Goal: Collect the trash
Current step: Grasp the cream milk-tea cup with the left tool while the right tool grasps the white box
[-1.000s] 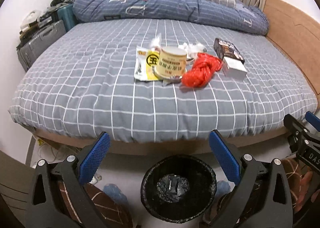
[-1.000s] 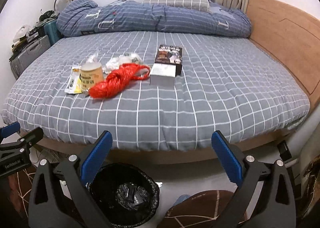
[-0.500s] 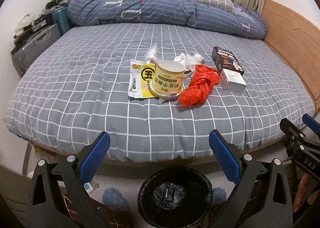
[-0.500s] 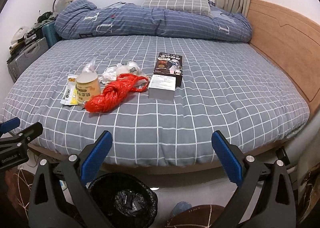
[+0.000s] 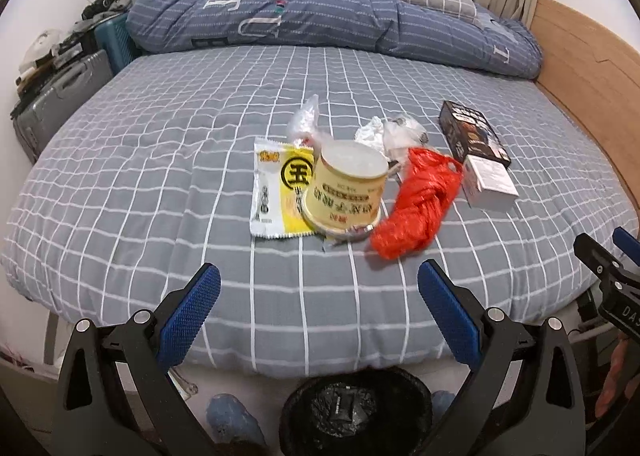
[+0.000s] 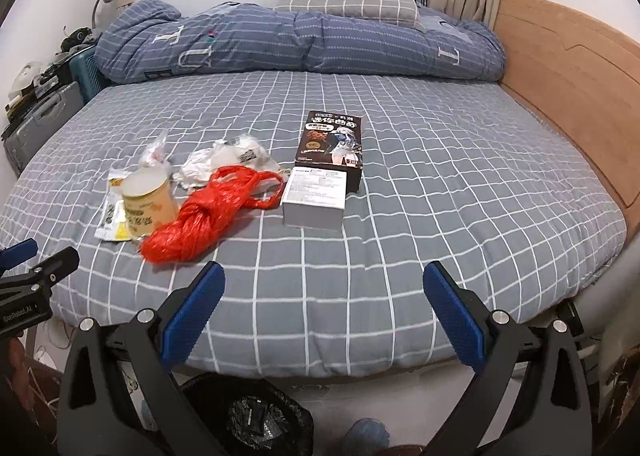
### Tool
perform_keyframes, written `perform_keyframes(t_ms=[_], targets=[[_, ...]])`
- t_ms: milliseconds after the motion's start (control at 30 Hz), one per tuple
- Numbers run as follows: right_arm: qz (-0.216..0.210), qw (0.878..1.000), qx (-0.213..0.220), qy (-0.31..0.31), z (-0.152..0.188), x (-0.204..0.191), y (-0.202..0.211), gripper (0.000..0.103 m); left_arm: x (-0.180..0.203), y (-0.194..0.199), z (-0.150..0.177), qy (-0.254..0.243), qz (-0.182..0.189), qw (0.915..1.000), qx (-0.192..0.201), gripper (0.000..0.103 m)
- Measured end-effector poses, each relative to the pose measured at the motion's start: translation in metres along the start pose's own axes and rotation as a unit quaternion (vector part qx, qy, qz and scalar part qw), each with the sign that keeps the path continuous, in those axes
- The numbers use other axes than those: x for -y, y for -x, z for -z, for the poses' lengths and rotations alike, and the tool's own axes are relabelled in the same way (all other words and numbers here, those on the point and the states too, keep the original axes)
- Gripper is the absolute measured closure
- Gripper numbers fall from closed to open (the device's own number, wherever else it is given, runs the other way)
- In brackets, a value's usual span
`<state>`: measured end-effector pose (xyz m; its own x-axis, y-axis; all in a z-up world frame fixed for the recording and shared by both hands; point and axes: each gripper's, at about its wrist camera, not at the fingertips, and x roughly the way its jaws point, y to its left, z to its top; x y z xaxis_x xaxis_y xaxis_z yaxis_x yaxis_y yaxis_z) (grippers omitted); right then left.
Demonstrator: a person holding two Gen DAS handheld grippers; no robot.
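Both tools are hanging over the near edge of the bed, and nothing is being carried: the left hand-held gripper is spread wide with its blue pads apart and bare, and the right hand-held gripper is standing the same way, released and holding nothing. The trash is all lying in one loose cluster in the middle of the checked cover: a yellow snack wrapper, a yellow paper cup tipped partly onto it, a red plastic bag just beside the cup, crumpled clear and white wrappers behind, and a white box touching a dark box. On the floor at the bed's foot a black bin is waiting, some dark scrap already lying in it. I would say the collecting is only getting going, the reach toward a first piece. The left tool is facing the cup and wrapper, so it looks best placed for those; the cup is light and tilted, so the pads will need to be closing on its wall gently.
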<state>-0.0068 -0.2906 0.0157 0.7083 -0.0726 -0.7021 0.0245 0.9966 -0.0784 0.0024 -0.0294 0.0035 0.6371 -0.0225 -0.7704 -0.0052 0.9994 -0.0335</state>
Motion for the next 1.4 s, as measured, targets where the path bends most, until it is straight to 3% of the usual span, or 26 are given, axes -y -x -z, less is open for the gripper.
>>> perform_keyframes(t_ms=[467, 1000, 1100, 1300, 1400], targets=[[0.001, 1.0, -0.022, -0.008, -0.036, -0.001, -0.079, 0.008, 0.013, -0.063, -0.045, -0.02, 0.003, 0.9998, -0.006, 0.006], [-0.001, 0.997, -0.069, -0.038, -0.042, 0.001, -0.165, 0.008, 0.026, -0.119, -0.059, -0.027, 0.004, 0.9993, -0.025, 0.007], [-0.004, 0.997, -0.069, -0.038, -0.045, 0.001, -0.169, 0.008, 0.026, -0.124, -0.062, -0.025, 0.007, 0.9993, -0.026, 0.013], [-0.018, 0.996, -0.085, -0.037, -0.052, -0.003, -0.18, 0.033, 0.023, -0.138, -0.067, -0.015, 0.018, 0.9991, -0.036, 0.03], [-0.019, 0.996, -0.084, -0.034, -0.053, -0.006, -0.182, 0.034, 0.027, -0.14, -0.067, -0.021, 0.013, 0.9991, -0.035, 0.03]])
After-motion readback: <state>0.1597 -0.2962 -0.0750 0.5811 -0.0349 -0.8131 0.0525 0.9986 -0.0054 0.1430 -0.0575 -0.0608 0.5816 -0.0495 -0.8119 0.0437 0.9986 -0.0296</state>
